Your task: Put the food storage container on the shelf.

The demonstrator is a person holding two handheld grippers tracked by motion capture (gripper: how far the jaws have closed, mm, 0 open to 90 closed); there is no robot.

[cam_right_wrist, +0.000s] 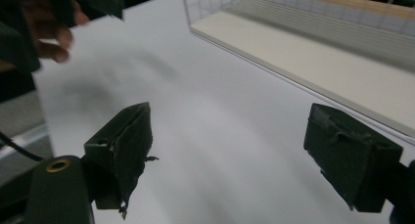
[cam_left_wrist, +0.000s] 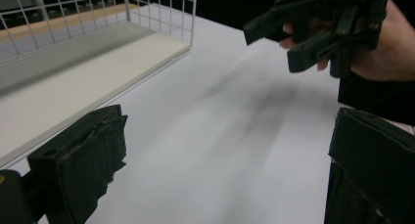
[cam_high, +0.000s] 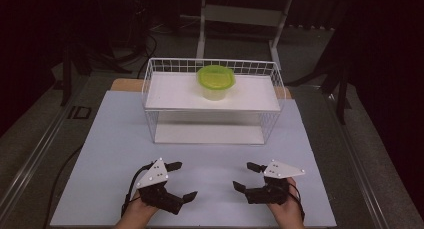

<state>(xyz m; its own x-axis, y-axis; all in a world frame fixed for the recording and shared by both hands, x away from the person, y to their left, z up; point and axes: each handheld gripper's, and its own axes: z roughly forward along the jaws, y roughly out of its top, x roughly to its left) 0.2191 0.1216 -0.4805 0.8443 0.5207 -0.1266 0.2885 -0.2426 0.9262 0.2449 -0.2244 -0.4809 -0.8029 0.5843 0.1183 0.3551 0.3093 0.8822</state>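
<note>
Container (cam_high: 216, 82) on rack shelf; left gripper (cam_high: 182, 180), right gripper (cam_high: 246, 176) agape, low over table.

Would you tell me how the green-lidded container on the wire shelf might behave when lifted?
The container looks like thin translucent plastic, so probably light and slightly squeezable. Its lid overhangs a narrower tub, so it may tip if pushed high up. Smooth walls could be slippery.

White wire rack (cam_high: 212, 69); translucent plastic tub (cam_high: 216, 82), glossy lid.
</note>
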